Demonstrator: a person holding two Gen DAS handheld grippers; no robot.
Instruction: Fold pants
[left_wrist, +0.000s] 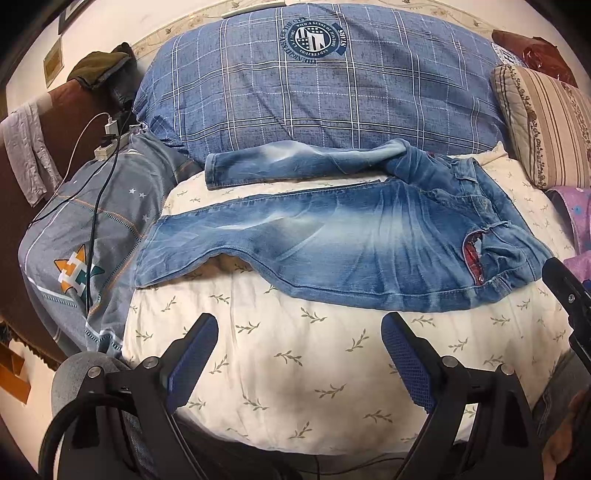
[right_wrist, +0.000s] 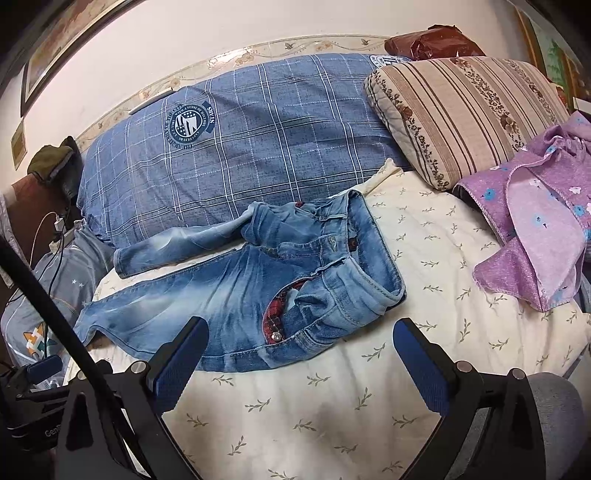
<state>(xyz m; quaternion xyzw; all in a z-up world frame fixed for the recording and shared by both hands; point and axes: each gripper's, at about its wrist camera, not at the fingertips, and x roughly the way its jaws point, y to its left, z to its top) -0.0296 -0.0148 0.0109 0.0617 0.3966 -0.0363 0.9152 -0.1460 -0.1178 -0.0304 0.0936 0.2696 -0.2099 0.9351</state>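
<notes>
A pair of faded blue jeans (left_wrist: 332, 236) lies spread flat on a cream leaf-print sheet (left_wrist: 295, 369), waist to the right, both legs pointing left and apart. The waist is unbuttoned and shows red plaid lining (right_wrist: 275, 314). The jeans also show in the right wrist view (right_wrist: 240, 295). My left gripper (left_wrist: 299, 332) is open and empty, hovering above the sheet just short of the near leg. My right gripper (right_wrist: 299, 339) is open and empty, hovering near the waist and hip; it shows at the right edge of the left wrist view (left_wrist: 565, 288).
A blue plaid duvet (left_wrist: 314, 92) lies behind the jeans. A striped pillow (right_wrist: 461, 110) and purple floral cloth (right_wrist: 535, 229) sit at the right. A grey cover (left_wrist: 92, 229), chargers and cables (left_wrist: 107, 136) lie at the left.
</notes>
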